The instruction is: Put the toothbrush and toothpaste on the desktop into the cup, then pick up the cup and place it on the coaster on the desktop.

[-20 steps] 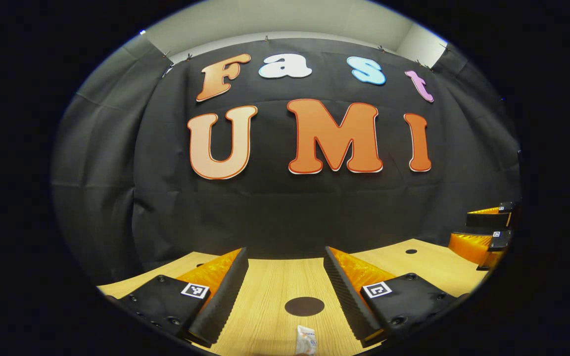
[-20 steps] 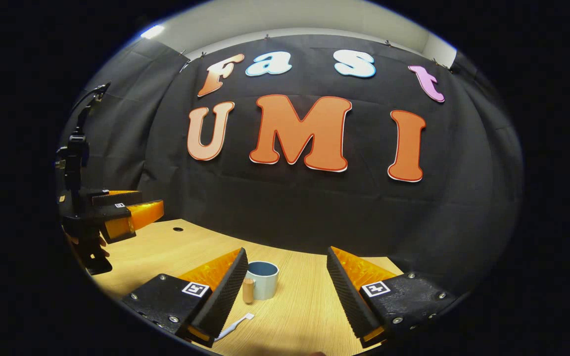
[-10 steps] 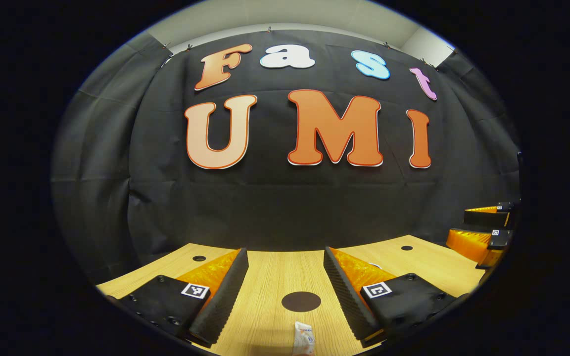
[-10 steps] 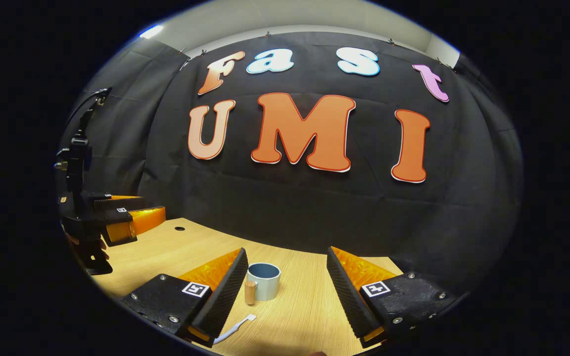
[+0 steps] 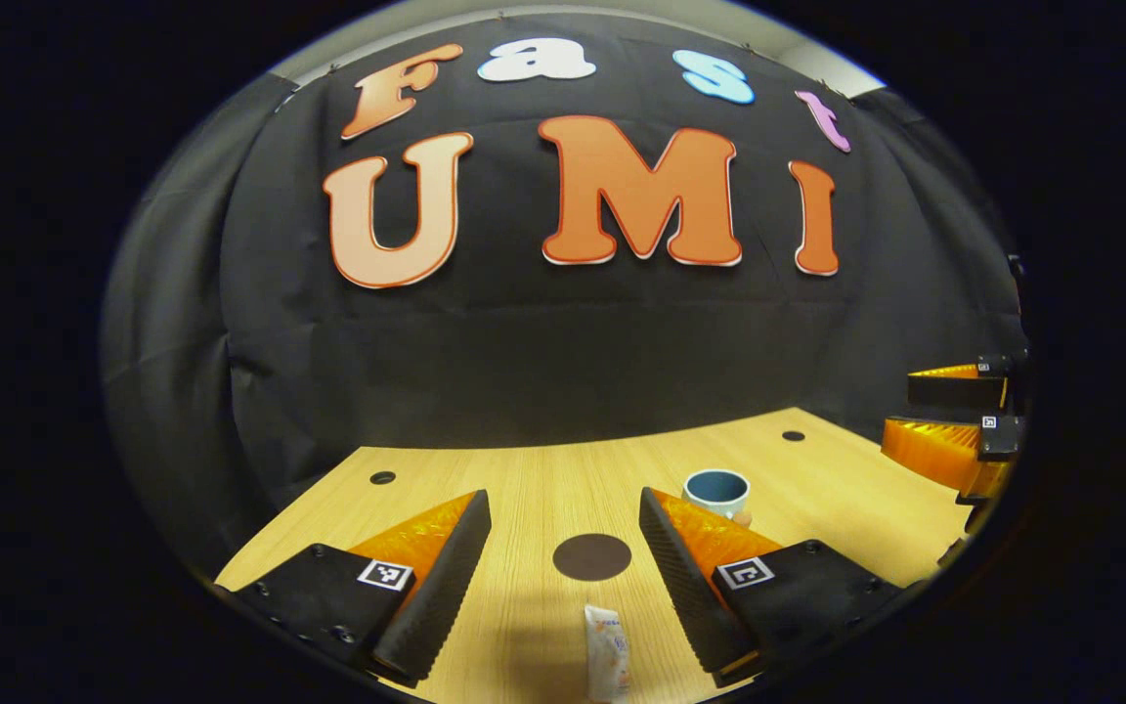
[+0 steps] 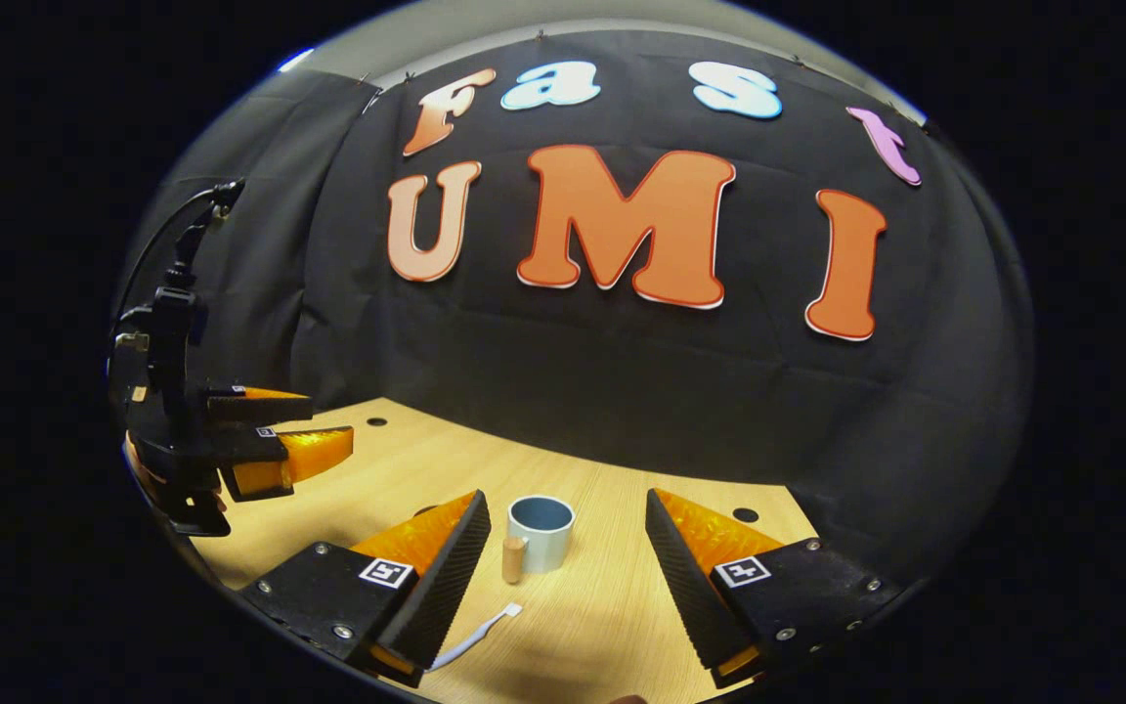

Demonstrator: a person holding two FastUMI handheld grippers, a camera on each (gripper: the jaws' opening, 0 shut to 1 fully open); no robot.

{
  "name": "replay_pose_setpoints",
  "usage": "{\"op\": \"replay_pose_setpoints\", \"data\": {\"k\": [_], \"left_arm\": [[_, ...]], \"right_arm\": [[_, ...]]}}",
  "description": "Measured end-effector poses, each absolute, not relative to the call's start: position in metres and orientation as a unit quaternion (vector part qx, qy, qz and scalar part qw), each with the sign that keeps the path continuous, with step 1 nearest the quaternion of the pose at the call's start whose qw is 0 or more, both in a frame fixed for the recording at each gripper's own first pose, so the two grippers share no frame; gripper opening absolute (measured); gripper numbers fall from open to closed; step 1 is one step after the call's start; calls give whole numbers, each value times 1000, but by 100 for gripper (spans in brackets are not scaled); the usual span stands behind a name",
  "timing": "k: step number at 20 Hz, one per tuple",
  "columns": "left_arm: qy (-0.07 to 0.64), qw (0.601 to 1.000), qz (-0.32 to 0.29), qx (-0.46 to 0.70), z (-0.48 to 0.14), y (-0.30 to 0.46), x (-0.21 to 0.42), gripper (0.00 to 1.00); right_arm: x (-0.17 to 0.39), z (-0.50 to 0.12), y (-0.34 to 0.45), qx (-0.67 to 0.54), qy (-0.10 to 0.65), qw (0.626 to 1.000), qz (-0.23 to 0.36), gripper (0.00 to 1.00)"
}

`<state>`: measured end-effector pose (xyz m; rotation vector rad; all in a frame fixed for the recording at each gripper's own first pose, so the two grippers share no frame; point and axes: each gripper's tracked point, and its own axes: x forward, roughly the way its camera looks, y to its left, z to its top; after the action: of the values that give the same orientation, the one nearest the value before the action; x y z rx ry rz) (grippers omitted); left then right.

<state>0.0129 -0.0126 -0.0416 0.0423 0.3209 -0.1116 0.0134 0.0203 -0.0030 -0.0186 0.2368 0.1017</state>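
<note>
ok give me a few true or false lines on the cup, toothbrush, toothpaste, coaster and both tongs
1. The cup is empty. True.
2. The toothpaste lies on the desk, between the left tongs' fingers and nearer the camera than the coaster. True.
3. The cup stands on the coaster. False: it stands on bare desk, to the coaster's right in the left gripper view.
4. The right tongs are shut on the toothbrush. False: they are open, and the toothbrush lies on the desk by one finger.
5. The left tongs are open and hold nothing. True.
</note>
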Motion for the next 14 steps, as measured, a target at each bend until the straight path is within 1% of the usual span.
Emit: {"op": "replay_pose_setpoints", "data": {"k": [4, 7, 8, 9, 10, 12, 13, 14], "left_arm": [[213, 973, -85, 16, -63, -27, 3, 96], [264, 959, -102, 8, -89, -37, -6, 99], [282, 954, -106, 6, -99, -40, -9, 96], [300, 948, -107, 6, -109, -41, -10, 97], [317, 942, -110, 7, -117, -42, -13, 98], [355, 928, -113, 16, -129, -36, -23, 96], [367, 922, -118, 16, -129, -38, -26, 98], [388, 914, -121, 16, -136, -36, -32, 95]], "right_arm": [[11, -26, 21, -9, 194, 980, 44, 96], [4, -59, 33, 3, 247, 967, 66, 96], [2, -66, 41, 9, 265, 961, 80, 96], [0, -72, 47, 17, 285, 954, 89, 94], [-3, -78, 52, 28, 301, 948, 96, 94], [-8, -88, 56, 45, 335, 936, 101, 92], [-7, -93, 58, 51, 345, 932, 102, 89], [-6, -100, 59, 55, 355, 928, 100, 88]]}}
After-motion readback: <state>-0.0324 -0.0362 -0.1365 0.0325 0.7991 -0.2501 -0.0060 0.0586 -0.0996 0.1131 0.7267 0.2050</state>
